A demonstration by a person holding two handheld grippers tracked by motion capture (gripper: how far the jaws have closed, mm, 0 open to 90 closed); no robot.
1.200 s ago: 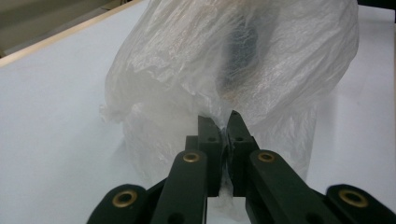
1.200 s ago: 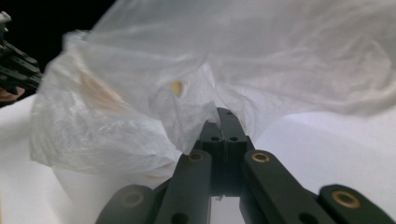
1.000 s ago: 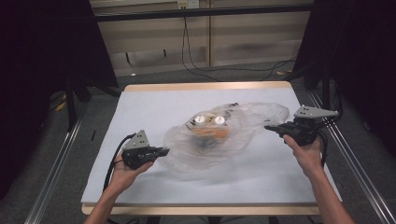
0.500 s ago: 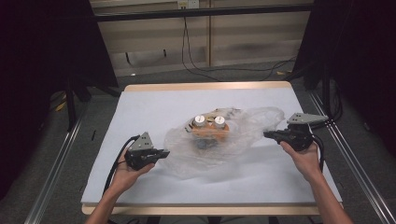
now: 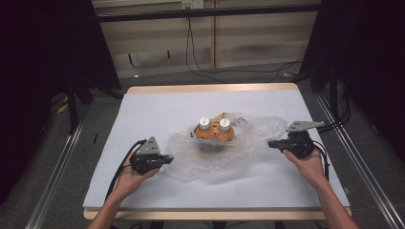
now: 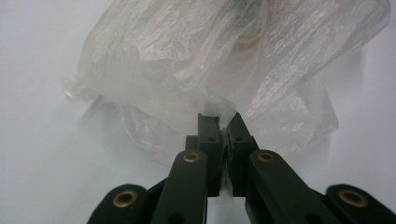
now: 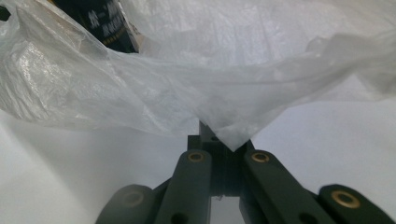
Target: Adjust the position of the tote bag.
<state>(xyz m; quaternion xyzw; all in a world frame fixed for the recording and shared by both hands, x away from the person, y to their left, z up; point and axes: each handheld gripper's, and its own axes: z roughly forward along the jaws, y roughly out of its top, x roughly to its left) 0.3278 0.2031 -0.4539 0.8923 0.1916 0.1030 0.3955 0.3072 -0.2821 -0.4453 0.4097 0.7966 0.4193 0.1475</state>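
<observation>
We see the plastic bag [image 5: 224, 152] lying mid-surface [image 5: 157, 107], two capped bottles [image 5: 214, 130] resting on it toward the back; the left tool [image 5: 168, 158] is at its left edge, the right tool [image 5: 271, 144] at its right.

Clear bag [image 5: 248, 143], 2 orange white-capped bottles [image 5: 214, 130]

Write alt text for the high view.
Two orange bottles with white caps stand on a crumpled clear plastic bag on a white table. A person's left hand-held gripper and right hand-held gripper each pinch an opposite edge of the bag.
</observation>
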